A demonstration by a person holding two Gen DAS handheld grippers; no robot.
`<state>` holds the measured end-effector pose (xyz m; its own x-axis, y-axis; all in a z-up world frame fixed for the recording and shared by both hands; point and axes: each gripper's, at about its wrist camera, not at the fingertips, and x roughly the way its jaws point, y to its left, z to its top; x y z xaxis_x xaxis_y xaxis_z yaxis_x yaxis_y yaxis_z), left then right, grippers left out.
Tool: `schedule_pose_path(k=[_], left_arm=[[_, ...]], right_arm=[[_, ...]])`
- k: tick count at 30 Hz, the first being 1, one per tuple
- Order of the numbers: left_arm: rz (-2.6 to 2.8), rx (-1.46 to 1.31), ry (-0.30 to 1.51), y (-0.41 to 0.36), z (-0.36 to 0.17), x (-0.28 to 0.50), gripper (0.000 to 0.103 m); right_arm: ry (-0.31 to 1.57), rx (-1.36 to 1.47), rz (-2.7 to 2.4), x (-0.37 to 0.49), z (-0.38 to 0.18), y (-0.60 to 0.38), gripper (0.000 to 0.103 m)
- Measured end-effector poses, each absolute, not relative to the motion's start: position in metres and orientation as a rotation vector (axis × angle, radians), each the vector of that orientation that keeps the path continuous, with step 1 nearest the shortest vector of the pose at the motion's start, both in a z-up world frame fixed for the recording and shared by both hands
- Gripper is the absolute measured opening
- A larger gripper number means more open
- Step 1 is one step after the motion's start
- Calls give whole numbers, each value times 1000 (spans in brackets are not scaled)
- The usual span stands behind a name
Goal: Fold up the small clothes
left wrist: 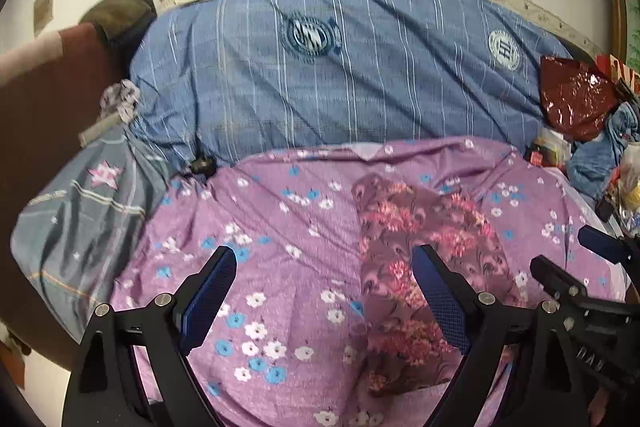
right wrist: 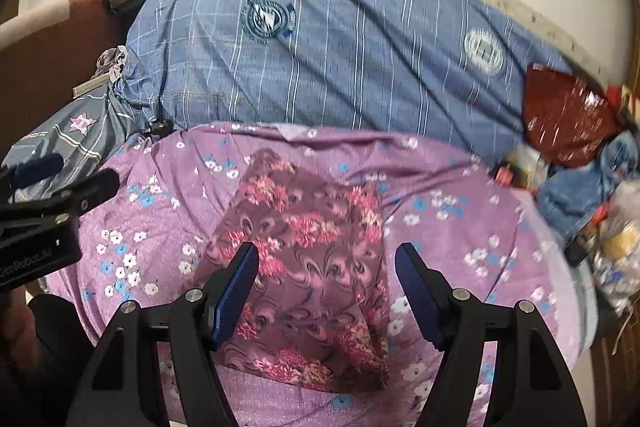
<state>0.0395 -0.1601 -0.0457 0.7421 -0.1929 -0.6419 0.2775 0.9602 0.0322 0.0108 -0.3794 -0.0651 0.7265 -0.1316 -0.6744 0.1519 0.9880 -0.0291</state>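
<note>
We see the folded garment [right wrist: 308, 267] lying on the flowered sheet [right wrist: 460, 227], roughly mid-sheet. Behind the sheet lies the striped quilt [right wrist: 340, 67], against the wall. Left of the sheet sits a pillow [left wrist: 80, 223]. At the right edge, a foil bag [right wrist: 568, 119] rests on the quilt's end, with what may be crumpled denim [right wrist: 580, 183] in front of it.

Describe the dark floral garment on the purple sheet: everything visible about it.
The floral garment is thin, soft-looking mauve fabric printed with pink flower clusters and swirls. It lies flat on the purple flowered sheet, a long, roughly folded strip with slight wrinkles. Neither the right gripper nor the left gripper, both open, touches it.
</note>
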Motion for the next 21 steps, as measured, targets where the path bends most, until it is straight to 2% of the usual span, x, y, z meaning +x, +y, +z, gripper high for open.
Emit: schedule_pose_path(k=[8, 11, 14, 17, 18, 19, 20, 21], left_arm=[[-406, 84, 1015, -183, -138, 123, 88], [-450, 44, 1116, -195, -170, 157, 84], [-503, -50, 1184, -199, -191, 179, 83], [-556, -145, 1190, -193, -195, 194, 73], [-585, -156, 1186, -193, -193, 197, 60], [-616, -150, 1177, -194, -191, 199, 52], [-624, -121, 1166, -196, -189, 200, 49], [-634, -106, 1158, -196, -188, 201, 38]], right_arm=[[972, 316, -89, 65, -161, -466, 72], [1000, 513, -13, 82, -189, -490, 71], [1027, 542, 47, 99, -207, -488, 72], [1003, 589, 62, 101, -213, -482, 73], [999, 568, 58, 100, -213, -478, 66], [992, 552, 61, 99, -211, -475, 53], [982, 545, 64, 98, -210, -474, 44], [971, 545, 77, 99, -206, -474, 29]])
